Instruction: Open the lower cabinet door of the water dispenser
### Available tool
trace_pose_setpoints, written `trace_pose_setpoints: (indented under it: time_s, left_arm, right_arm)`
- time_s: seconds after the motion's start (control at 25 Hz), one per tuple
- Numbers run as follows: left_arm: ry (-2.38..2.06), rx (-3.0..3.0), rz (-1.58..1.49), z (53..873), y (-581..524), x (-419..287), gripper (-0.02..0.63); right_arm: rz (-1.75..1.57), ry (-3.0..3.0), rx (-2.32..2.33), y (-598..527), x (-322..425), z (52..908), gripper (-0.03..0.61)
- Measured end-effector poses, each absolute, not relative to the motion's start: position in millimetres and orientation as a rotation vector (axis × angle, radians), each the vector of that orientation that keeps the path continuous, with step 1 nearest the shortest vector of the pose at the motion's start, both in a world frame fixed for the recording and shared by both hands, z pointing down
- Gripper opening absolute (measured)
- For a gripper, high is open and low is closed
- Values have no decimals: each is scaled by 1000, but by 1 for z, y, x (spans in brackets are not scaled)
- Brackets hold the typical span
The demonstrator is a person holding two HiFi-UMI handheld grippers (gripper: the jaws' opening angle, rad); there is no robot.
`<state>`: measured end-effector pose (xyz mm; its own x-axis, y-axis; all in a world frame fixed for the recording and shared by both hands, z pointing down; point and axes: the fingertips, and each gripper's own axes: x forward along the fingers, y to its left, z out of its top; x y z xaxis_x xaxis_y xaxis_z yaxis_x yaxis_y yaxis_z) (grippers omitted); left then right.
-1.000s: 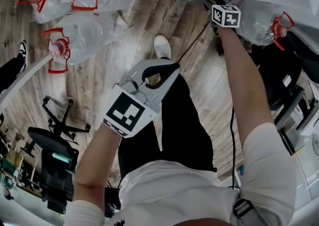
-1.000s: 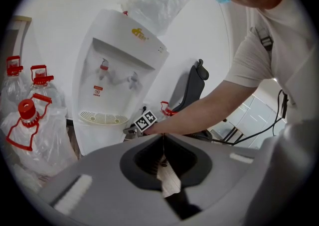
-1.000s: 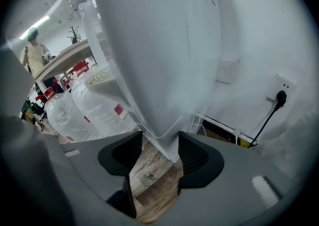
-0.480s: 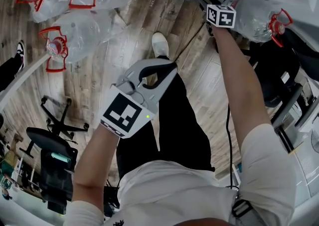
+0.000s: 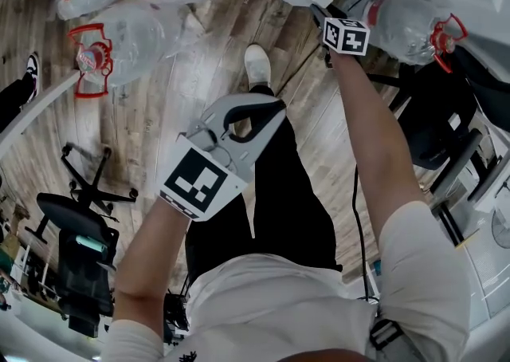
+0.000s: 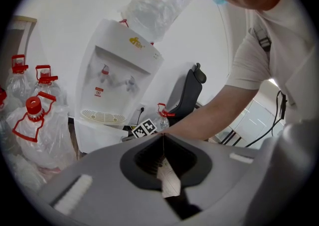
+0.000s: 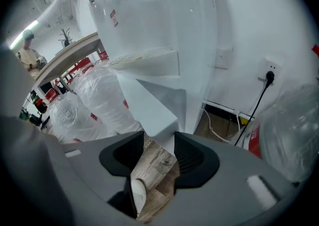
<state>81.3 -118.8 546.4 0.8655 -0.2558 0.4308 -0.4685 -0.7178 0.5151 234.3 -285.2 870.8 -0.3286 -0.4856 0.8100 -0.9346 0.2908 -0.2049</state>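
The water dispenser point(image 6: 117, 80) stands upright against a white wall point(image 7: 249, 21), with an inverted bottle point(image 6: 149, 6) seated on its top. The lower cabinet door point(image 7: 149, 103) is the white panel directly below the dispenser's drip grille point(image 7: 144, 60). Its long axis runs vertically. It stands ajar, swung out from the dispenser's front, and its free edge points toward the right gripper.

Right gripper point(image 7: 159, 138): it is at the dispenser's base and angled downward. The jaws are spread and closing. The lower corner of the door's free edge sits at the jaw tips, between them. Whether the pads already bear on the panel cannot be confirmed.

Left gripper point(image 6: 163, 136): it is held back from the dispenser, above the person's legs. The jaws are pressed together, tip against tip.

Surface: wood-plank floor point(image 5: 159, 113), running up to the dispenser's foot.

Room:
- Bagged water bottles point(image 5: 119, 49) with red caps and handles are grouped on the floor at one side of the dispenser.
- One more bottle point(image 5: 406, 21) lies at the other side, near a wall socket point(image 7: 269, 76) with a black plug in it.
- A black swivel chair point(image 5: 80, 225) stands well apart from the dispenser.
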Motion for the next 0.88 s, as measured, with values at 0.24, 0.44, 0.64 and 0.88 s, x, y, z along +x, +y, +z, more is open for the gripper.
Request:
trace_pose_setpoints:
  time_s: [0.24, 0.44, 0.64, 0.88]
  left_arm:
    - [-527, 2400, 409, 536, -103, 73, 57]
    - [-557, 2383, 401, 532, -95, 57, 57]
    - [-594, 2371, 378, 524, -89, 40, 57]
    - [-640, 2373, 363, 519, -77, 20, 57]
  right_arm:
    - [955, -1921, 1264, -266, 219, 870, 189]
    - [989, -1905, 1229, -244, 198, 872, 181]
    - [1042, -1891, 1206, -223, 175, 873, 181]
    - [1053, -1898, 1141, -200, 141, 873, 177]
